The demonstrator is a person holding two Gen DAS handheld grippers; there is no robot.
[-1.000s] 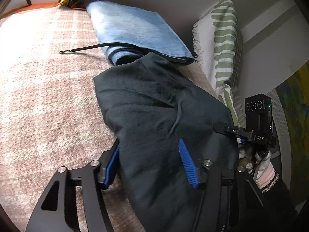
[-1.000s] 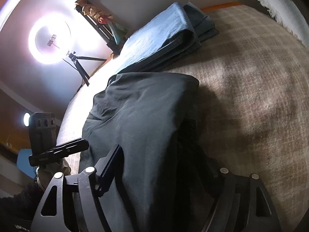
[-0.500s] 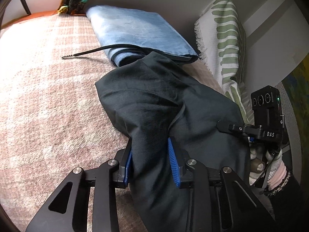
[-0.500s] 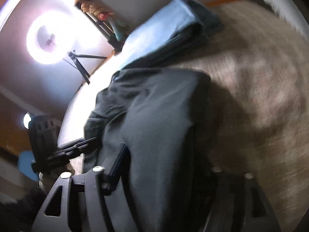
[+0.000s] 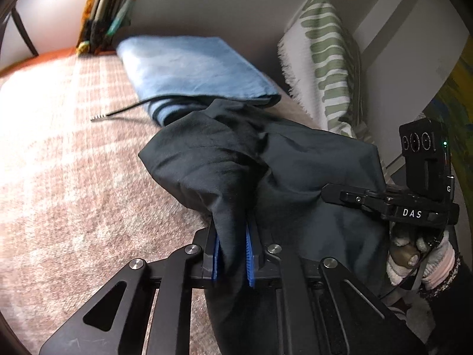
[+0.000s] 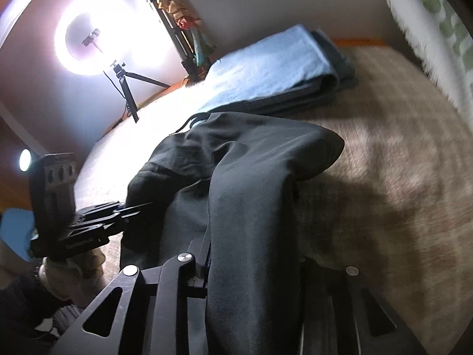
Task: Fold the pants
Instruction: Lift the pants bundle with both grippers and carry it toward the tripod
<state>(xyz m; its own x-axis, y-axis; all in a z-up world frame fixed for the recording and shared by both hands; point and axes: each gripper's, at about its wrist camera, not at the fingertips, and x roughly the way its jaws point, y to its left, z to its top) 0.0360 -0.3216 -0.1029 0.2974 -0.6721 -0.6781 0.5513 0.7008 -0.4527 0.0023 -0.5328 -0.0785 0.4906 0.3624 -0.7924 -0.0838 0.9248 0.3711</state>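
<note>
Under you is a wide pink-and-brown plaid woven bedspread (image 5: 59, 177), bare and open across the whole side away from the wall. On it, close to both of your grippers, lie the dark charcoal fabric pants (image 5: 295, 162), bunched and creased, with one rounded fold bulging toward the open side and a smooth band of cloth draped over your right tool. Just beyond them, near the wall, sits a stack of folded light-blue cloth (image 5: 192, 65), its near edge almost meeting the pants. A white cushion with green leaf stripes (image 5: 325, 59) stands against the wall beside it. A thin black cord (image 5: 127, 111) runs out from the blue stack onto the bare spread.

Your left gripper (image 5: 232, 254) has its blue pads (image 5: 249, 260) closing tight on a pinched ridge of the pants. Your right gripper (image 6: 254, 272) is closing too, with pants fabric between its jaws, pressed tight.
</note>
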